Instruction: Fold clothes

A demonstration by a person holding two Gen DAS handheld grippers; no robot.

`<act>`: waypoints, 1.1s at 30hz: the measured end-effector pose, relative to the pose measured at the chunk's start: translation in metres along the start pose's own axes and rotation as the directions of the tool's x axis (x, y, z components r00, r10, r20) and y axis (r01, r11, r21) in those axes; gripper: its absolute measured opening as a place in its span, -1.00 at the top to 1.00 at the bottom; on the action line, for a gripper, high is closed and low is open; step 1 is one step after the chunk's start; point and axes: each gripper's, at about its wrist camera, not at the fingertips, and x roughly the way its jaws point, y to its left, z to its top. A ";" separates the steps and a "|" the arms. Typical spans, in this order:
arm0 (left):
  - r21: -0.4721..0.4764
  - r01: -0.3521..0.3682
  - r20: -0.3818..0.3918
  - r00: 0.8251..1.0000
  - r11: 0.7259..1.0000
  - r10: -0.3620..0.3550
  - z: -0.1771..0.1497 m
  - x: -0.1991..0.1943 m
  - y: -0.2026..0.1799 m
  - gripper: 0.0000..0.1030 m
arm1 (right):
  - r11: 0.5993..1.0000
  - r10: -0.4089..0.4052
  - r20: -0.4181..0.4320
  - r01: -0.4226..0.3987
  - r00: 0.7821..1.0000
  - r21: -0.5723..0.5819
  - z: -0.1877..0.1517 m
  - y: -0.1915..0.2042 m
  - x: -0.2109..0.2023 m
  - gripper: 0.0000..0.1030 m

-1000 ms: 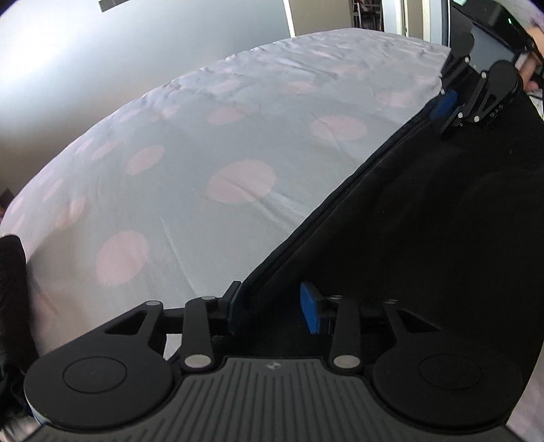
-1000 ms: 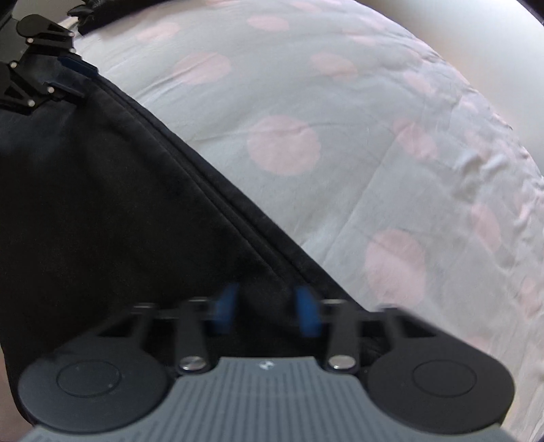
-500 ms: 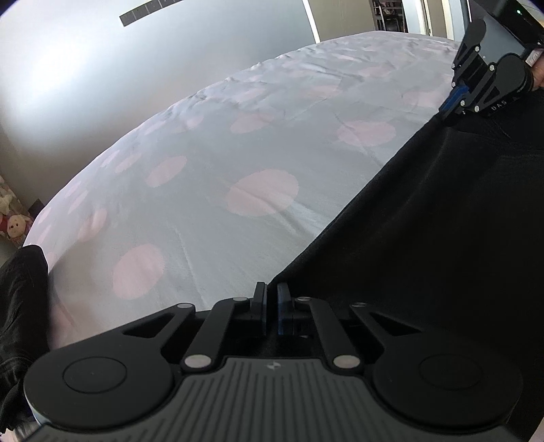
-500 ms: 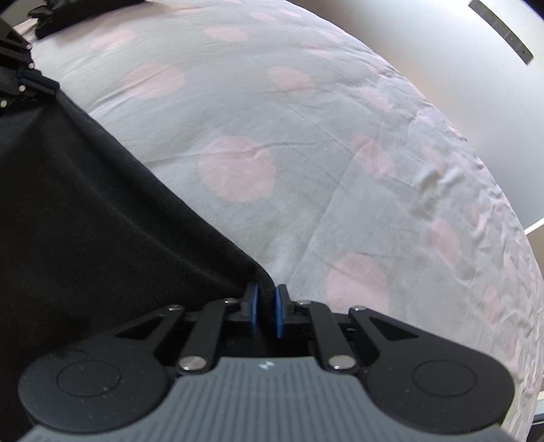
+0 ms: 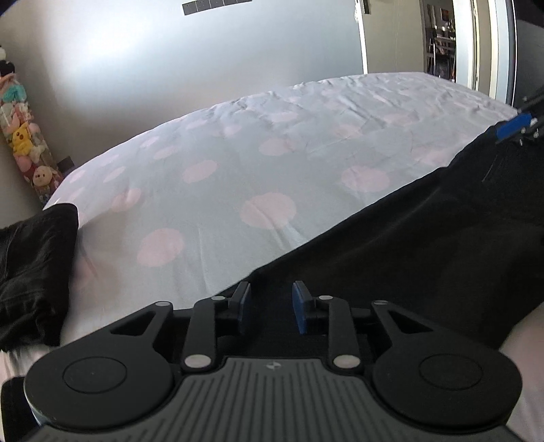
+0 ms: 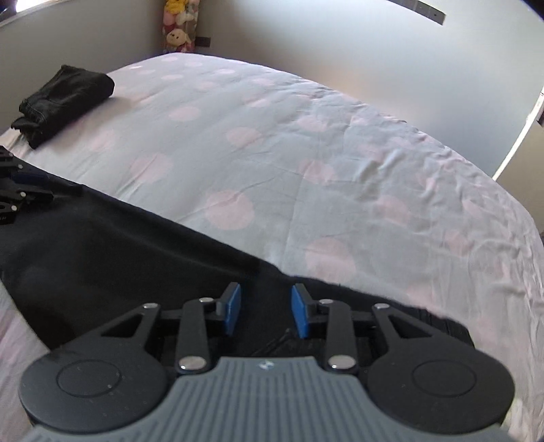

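**Black garment released on polka-dot bed**

A black garment (image 5: 425, 244) lies spread across the near part of a bed (image 5: 272, 142), its straight far edge running between the two tools. The left hand-held gripper (image 5: 270, 307) sits over one end of that edge, the right hand-held gripper (image 6: 265, 309) over the other; each has its blue pads apart with the dark cloth lying beneath and between them, unpinched. Both sets of jaws have just been opening; half a second ago each was clamped shut on the fabric's edge, and the views now take in more of the room. The garment is matte and soft, lying nearly flat. The bed's sheet is pale grey-blue with pink dots and fine creases. A folded black garment (image 6: 64, 102) rests near the bed's far corner, well apart, beside stuffed toys (image 6: 178, 27) against the wall.
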 end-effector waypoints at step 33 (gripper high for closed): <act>-0.106 0.138 -0.029 0.989 0.985 -0.142 -0.055 -0.031 -0.084 0.33 | 0.951 -0.053 0.036 0.039 0.998 0.307 -0.132 0.085 -0.043 0.13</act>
